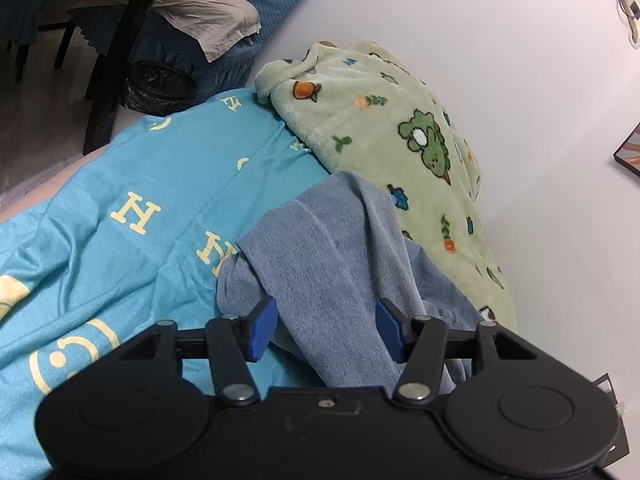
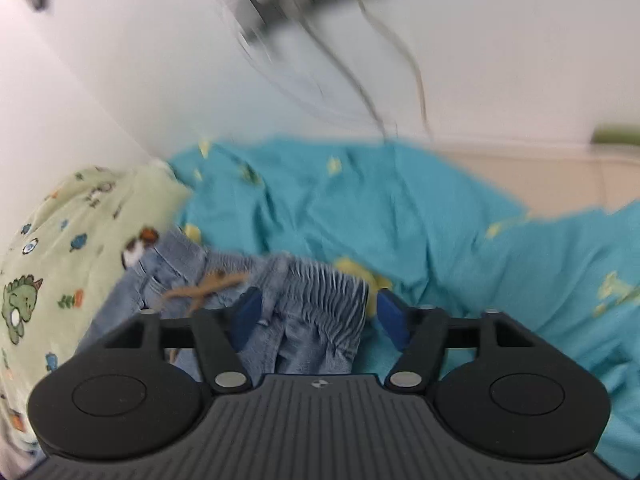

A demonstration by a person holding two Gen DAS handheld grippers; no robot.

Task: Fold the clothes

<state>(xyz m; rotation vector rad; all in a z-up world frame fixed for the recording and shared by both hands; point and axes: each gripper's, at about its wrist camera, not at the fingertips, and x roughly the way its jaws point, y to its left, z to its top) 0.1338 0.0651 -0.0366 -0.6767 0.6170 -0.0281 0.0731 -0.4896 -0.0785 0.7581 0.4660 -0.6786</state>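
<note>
A denim-blue pair of pants [image 1: 320, 240] lies bunched on a teal cloth with yellow letters [image 1: 120, 208]. My left gripper [image 1: 327, 328] is closed on a thick fold of the pants, which fills the gap between its blue pads. In the right wrist view, which is blurred, the elastic waistband of the pants [image 2: 320, 280] lies between the jaws of my right gripper [image 2: 320, 316]. That gripper is open, with a gap showing at its right pad. A brown drawstring [image 2: 208, 290] trails off to the left of the waistband.
A green fleece garment with dinosaur prints [image 1: 380, 120] [image 2: 60, 240] lies beside the pants against a white surface [image 1: 480, 40]. The teal cloth [image 2: 360, 200] spreads wide. Far left are dark chair legs, a black bin [image 1: 160, 88] and blue-covered furniture. Cables [image 2: 360, 60] hang above.
</note>
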